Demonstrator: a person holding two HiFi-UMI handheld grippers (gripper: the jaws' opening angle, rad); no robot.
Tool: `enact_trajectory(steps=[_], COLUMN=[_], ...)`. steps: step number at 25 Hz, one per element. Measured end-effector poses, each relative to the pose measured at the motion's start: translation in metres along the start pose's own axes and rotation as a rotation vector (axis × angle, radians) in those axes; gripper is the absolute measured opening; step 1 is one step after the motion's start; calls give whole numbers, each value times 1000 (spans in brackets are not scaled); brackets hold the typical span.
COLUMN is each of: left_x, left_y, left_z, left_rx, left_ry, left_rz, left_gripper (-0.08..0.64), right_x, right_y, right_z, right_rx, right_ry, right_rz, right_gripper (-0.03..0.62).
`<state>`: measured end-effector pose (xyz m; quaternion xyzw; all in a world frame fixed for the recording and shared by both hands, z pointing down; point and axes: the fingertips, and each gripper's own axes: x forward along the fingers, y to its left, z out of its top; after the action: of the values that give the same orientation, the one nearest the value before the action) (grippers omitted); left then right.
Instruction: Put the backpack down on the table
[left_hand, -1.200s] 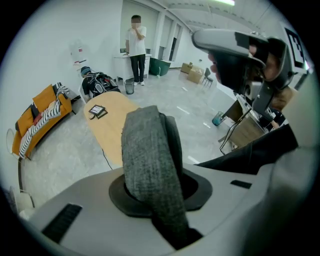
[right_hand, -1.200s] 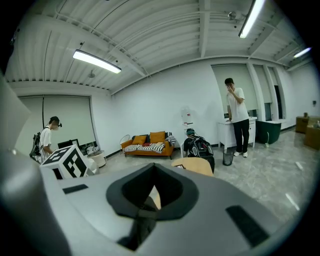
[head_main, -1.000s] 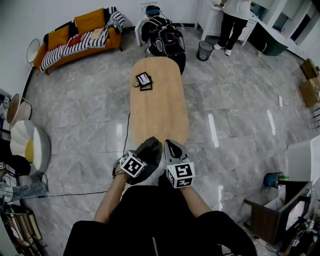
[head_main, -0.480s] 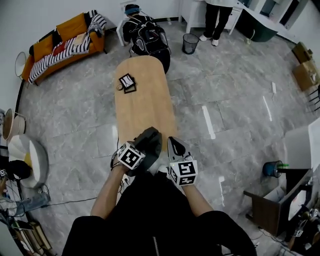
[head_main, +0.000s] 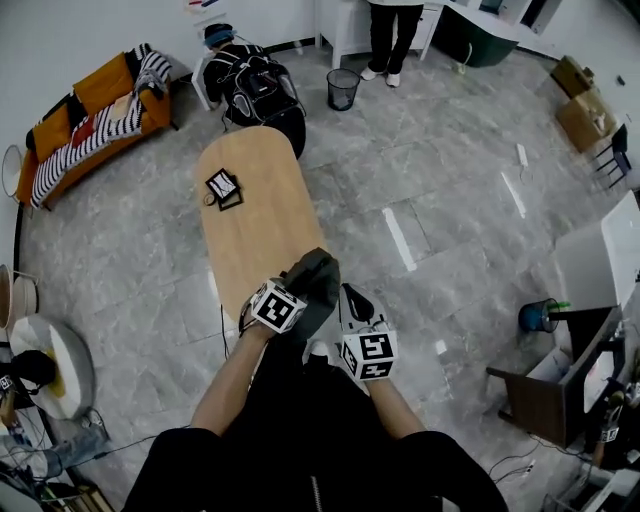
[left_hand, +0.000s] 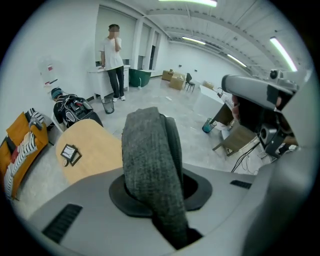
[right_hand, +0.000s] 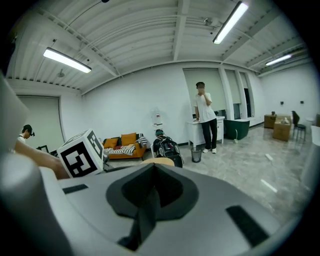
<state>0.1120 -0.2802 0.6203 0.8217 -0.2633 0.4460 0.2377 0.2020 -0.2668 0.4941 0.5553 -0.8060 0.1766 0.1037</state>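
A black backpack (head_main: 258, 85) sits past the far end of the long wooden table (head_main: 250, 230), against a crouched person in a blue cap. It also shows small in the left gripper view (left_hand: 70, 107) and the right gripper view (right_hand: 166, 148). My left gripper (head_main: 312, 275) hovers over the table's near end, shut on a grey woven piece of fabric (left_hand: 150, 165) that stands up between its jaws. Beside it my right gripper (head_main: 352, 300) is shut with nothing in it, just off the table's near right corner.
Marker cards (head_main: 223, 188) lie on the far part of the table. An orange sofa (head_main: 90, 115) stands at the back left, a waste bin (head_main: 343, 88) and a standing person (head_main: 390, 30) at the back. A chair and desk (head_main: 540, 390) stand to the right.
The table, backpack and sofa have slid leftward in the head view. Both grippers have travelled together and now sit nearer the table's right edge, with the grey fabric still clamped.
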Motion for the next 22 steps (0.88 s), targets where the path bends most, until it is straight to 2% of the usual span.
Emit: enact_trajectory(steps=[5, 11, 16, 22], left_x=[33, 63, 71, 74], left_y=[9, 39, 82, 139], left_z=[31, 55, 75, 70], left_rx=[27, 31, -49, -153], left_ry=[-32, -47, -83, -121], left_rz=[-51, -95, -136, -180], left_gripper=[83, 83, 83, 83], right_x=[9, 32, 58, 106], right_y=[-24, -41, -40, -16], right_z=[1, 6, 11, 6], right_rx=[16, 18, 21, -19], right_ry=[14, 56, 93, 150], right_rz=[-90, -164, -182, -133], right_gripper=[11, 11, 11, 11])
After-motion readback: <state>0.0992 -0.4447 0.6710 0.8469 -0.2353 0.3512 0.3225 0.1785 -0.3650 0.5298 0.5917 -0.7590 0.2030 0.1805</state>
